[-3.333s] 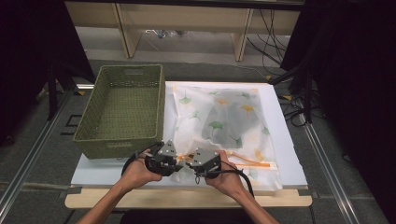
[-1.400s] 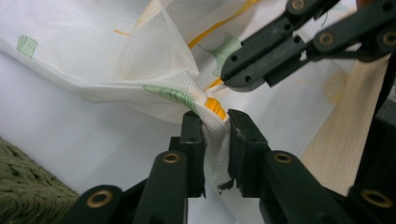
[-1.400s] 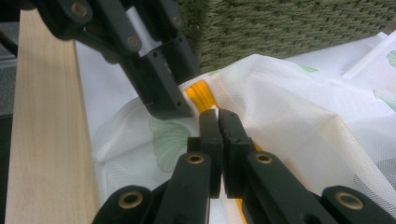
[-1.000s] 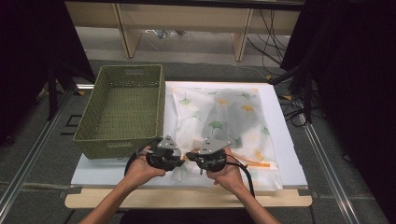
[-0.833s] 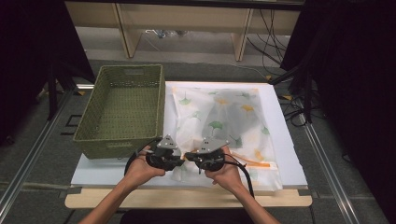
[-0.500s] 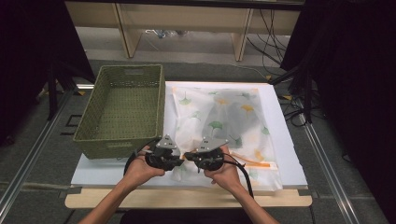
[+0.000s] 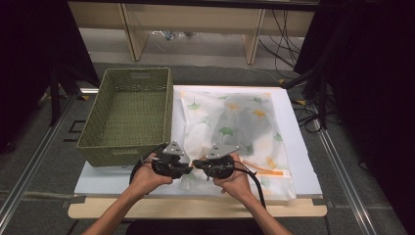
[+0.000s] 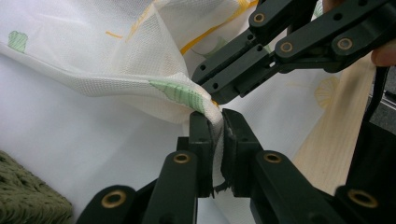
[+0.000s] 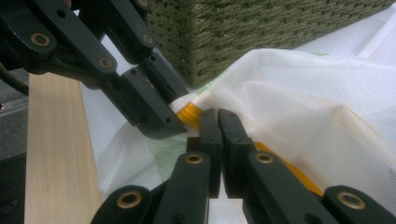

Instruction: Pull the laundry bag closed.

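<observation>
A white mesh bag [image 7: 235, 122] printed with green and yellow leaves lies flat on the white board [image 7: 293, 122]. An orange zipper [image 7: 266, 170] runs along its near edge. Both grippers meet at the bag's near left corner, tip to tip. My left gripper [image 8: 218, 123] pinches a fold of the mesh [image 8: 93, 51], and its jaws have just been closing on it. My right gripper [image 9: 218, 116] is shut on the bag [image 9: 303, 102] right at the orange zipper end [image 9: 190, 113]. In the high view the left gripper [image 7: 188, 169] and the right gripper [image 7: 197, 164] hold that corner slightly raised.
A green woven basket [image 7: 129, 115] stands on the board's left, just beyond the left hand. The wooden table edge [image 7: 195, 208] runs below the hands. Cables trail from both grippers. Metal rails and dark floor flank the table.
Since the oldest frame the right gripper has shifted slightly right and away, drawing the bag's corner up between the tips. Over the last second nothing visibly moves.
</observation>
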`<act>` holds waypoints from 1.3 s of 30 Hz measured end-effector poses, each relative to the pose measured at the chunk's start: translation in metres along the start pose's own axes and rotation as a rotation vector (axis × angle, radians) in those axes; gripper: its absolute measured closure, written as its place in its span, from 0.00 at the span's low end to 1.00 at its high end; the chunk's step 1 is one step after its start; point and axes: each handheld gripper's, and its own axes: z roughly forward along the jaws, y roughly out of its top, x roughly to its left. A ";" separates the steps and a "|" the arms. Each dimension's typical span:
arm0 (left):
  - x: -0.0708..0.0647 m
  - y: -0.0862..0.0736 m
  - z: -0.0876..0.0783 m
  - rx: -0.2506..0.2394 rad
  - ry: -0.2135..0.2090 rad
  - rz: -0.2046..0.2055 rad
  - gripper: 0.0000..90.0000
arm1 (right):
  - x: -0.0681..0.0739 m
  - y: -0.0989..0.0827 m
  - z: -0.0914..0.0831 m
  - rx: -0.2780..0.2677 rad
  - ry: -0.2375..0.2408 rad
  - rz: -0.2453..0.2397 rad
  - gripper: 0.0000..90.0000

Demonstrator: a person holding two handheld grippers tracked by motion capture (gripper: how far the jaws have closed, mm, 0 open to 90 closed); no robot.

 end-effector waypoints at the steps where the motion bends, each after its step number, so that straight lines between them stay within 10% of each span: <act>1: 0.000 0.000 0.001 -0.004 -0.009 -0.011 0.92 | 0.000 0.000 0.000 -0.004 -0.004 -0.002 1.00; 39: -0.003 -0.006 -0.026 -0.047 0.027 0.048 0.95 | -0.010 -0.013 -0.021 0.043 -0.144 0.058 1.00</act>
